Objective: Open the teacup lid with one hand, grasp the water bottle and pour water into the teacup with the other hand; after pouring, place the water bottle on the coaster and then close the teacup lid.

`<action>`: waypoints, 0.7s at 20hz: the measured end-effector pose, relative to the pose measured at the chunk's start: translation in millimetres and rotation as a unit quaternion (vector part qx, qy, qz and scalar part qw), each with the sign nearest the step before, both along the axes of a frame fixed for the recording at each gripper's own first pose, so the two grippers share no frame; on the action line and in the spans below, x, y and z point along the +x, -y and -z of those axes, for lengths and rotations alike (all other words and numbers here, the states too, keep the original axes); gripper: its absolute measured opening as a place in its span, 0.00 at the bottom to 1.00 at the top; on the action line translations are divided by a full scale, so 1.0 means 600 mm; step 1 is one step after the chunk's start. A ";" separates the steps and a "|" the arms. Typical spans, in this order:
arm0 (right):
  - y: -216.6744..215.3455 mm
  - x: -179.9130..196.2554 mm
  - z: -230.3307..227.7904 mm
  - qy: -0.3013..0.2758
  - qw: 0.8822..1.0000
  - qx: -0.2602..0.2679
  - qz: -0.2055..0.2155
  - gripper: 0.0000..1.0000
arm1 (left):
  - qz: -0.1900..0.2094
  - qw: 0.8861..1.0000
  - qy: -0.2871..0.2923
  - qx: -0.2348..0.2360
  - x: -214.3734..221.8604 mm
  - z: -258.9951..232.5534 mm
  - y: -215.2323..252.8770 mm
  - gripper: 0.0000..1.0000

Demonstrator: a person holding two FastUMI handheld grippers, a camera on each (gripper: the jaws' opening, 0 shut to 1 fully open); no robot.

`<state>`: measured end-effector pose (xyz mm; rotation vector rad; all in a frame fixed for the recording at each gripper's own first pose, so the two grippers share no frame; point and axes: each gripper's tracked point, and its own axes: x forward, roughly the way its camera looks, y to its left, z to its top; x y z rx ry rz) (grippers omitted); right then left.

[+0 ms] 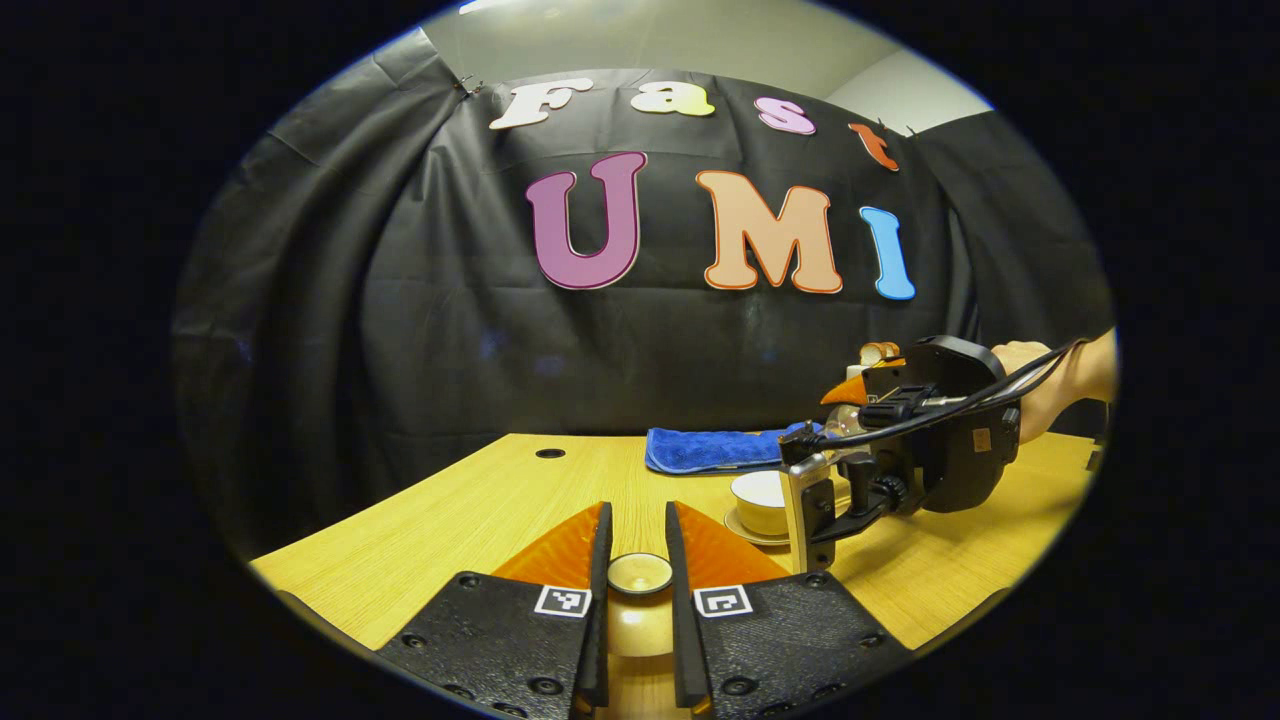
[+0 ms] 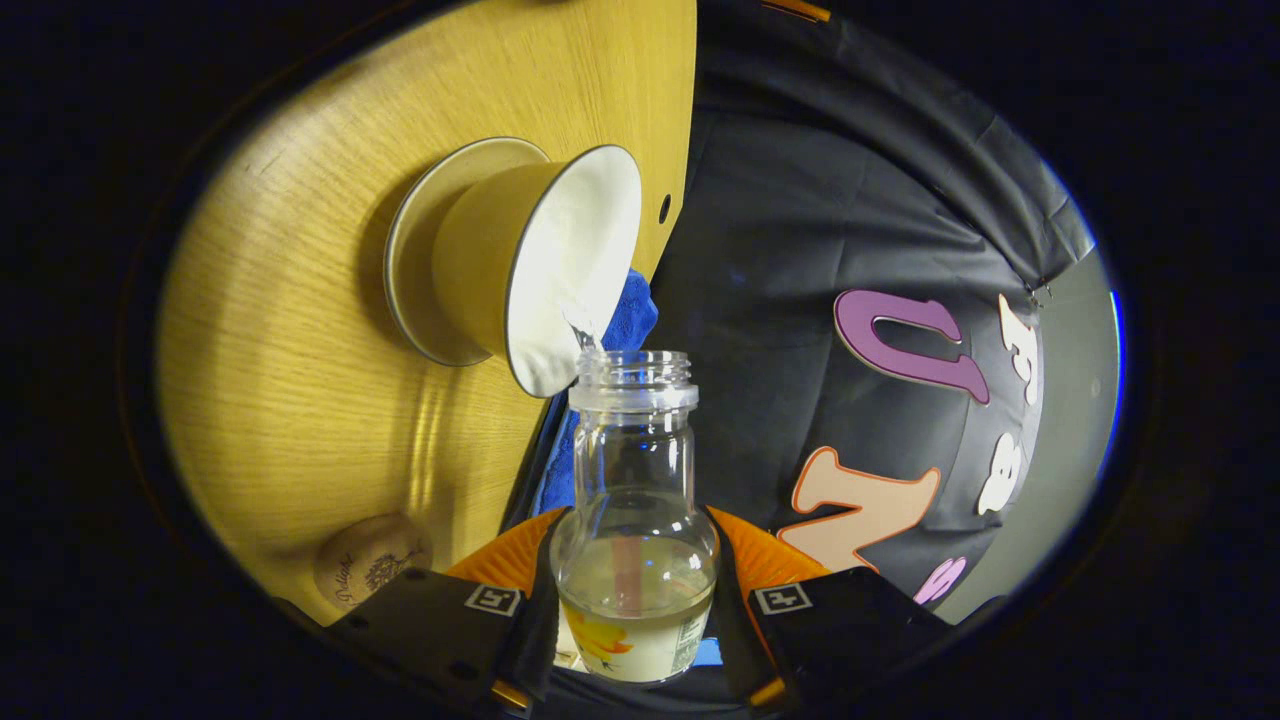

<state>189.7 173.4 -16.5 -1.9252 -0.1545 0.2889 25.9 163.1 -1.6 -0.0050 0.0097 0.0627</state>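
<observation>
- Left gripper view: my left gripper (image 1: 638,560) is clamped on the knob of the lid (image 1: 639,574), both fingers pressing its sides, and I hold it up off the table (image 1: 450,510), well to the left of the teacup (image 1: 760,500). So I judge the lid-opening step done.
- In the same view the teacup stands uncovered on its saucer (image 1: 745,530), with a blue cloth (image 1: 715,448) behind it. The right gripper (image 1: 815,500), held by a hand (image 1: 1020,358), hangs tipped just beside the teacup.
- Right gripper view: my right gripper (image 2: 635,590) is clamped on the body of the water bottle (image 2: 635,520), tipped so its open mouth sits just beside the teacup (image 2: 560,270) rim, and a thin stream runs in. Some water remains in the bottle, so pouring looks underway.
- A round wooden coaster (image 2: 370,572) lies on the table near the teacup, bare.
- Left to do, as I judge it: finish pouring, stand the water bottle on the coaster, put the lid back on the teacup.
</observation>
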 end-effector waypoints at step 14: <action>-0.038 -0.009 -0.025 0.036 0.993 -0.106 -0.047 0.67 | 0.000 1.000 0.000 -0.001 -0.001 0.000 0.001 0.23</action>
